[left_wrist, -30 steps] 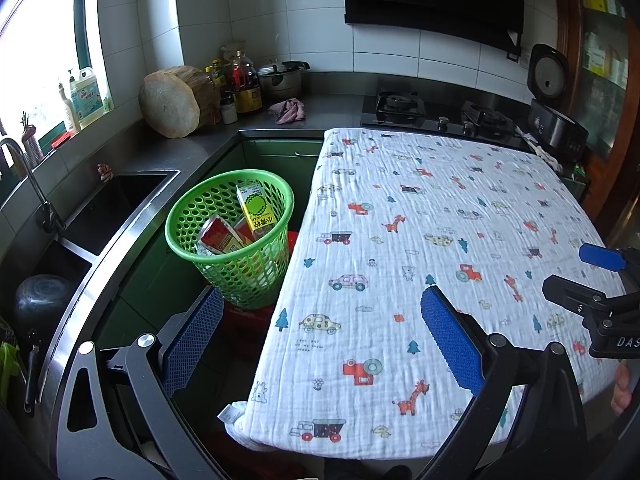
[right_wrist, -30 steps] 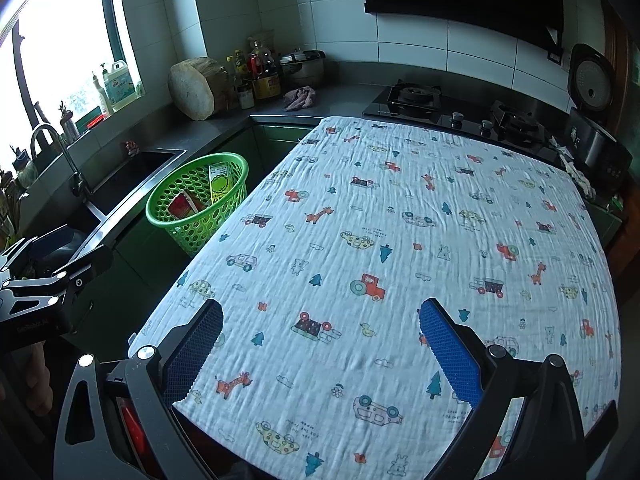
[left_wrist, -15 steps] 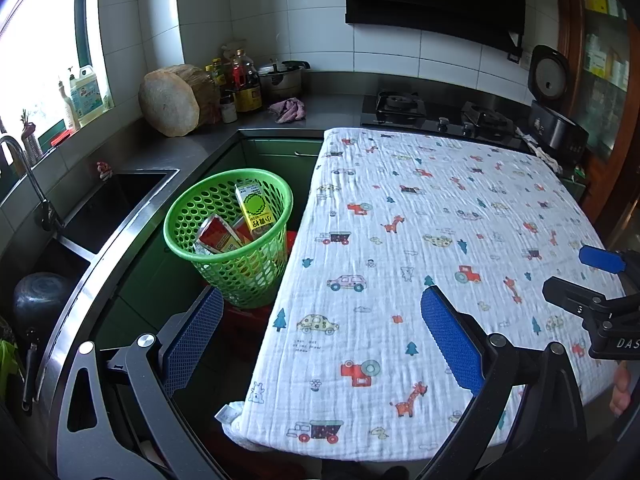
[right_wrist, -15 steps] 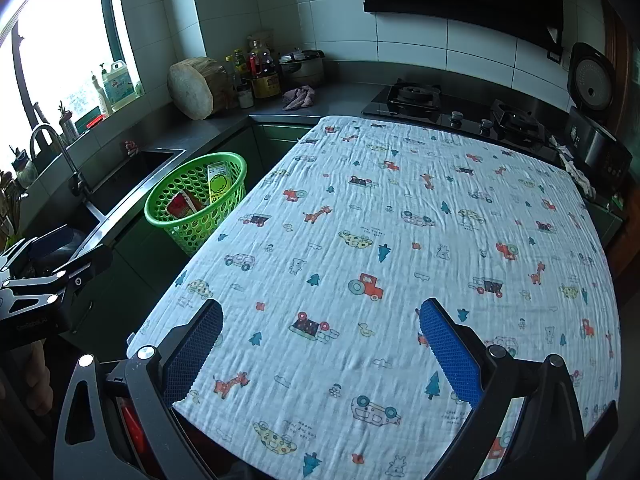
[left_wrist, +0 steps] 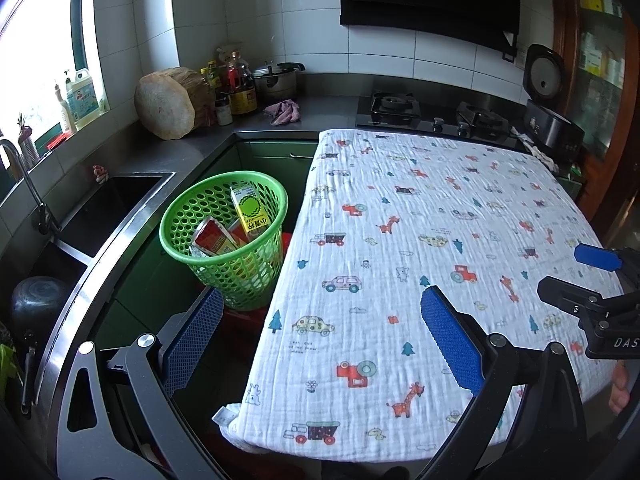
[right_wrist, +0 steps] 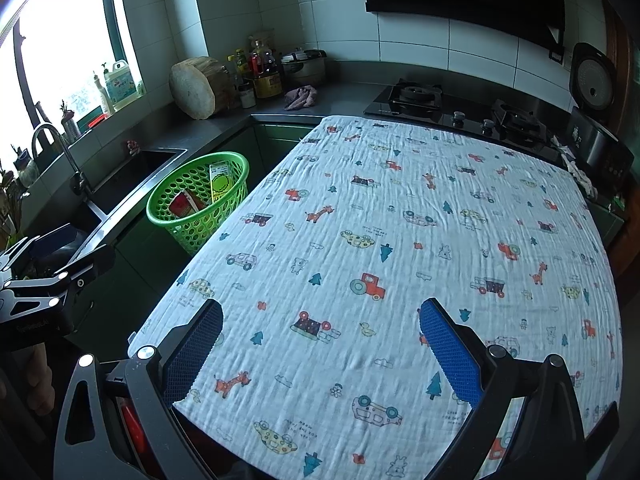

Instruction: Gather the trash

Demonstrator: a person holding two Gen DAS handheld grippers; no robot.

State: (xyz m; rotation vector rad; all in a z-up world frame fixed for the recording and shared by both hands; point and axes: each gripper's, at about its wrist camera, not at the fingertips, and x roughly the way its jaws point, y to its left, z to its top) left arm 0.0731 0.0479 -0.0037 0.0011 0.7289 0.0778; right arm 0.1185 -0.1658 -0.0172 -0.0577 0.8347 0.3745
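A green perforated basket (left_wrist: 228,272) (right_wrist: 188,224) stands left of the table, beside the counter. Inside it lean a yellow-green carton (left_wrist: 249,212) (right_wrist: 219,182) and red cartons (left_wrist: 212,238) (right_wrist: 185,203). My left gripper (left_wrist: 320,334) hangs open over the table's near left edge, nothing between its blue pads. My right gripper (right_wrist: 318,338) is open too, above the near part of the table (right_wrist: 400,216), which is covered by a white cloth printed with cars and giraffes. No loose trash shows on the cloth. Each gripper appears at the side of the other's view.
A steel counter with a sink (left_wrist: 92,208) and tap (left_wrist: 24,176) runs along the left. At the back stand a wooden block (left_wrist: 168,104), bottles (left_wrist: 236,84), a pot (left_wrist: 276,78), a rag (left_wrist: 284,112), a gas hob (left_wrist: 432,114) and a rice cooker (left_wrist: 548,104).
Both views drift only slightly; the basket sits a touch further left in each. Both grippers stay open and empty.
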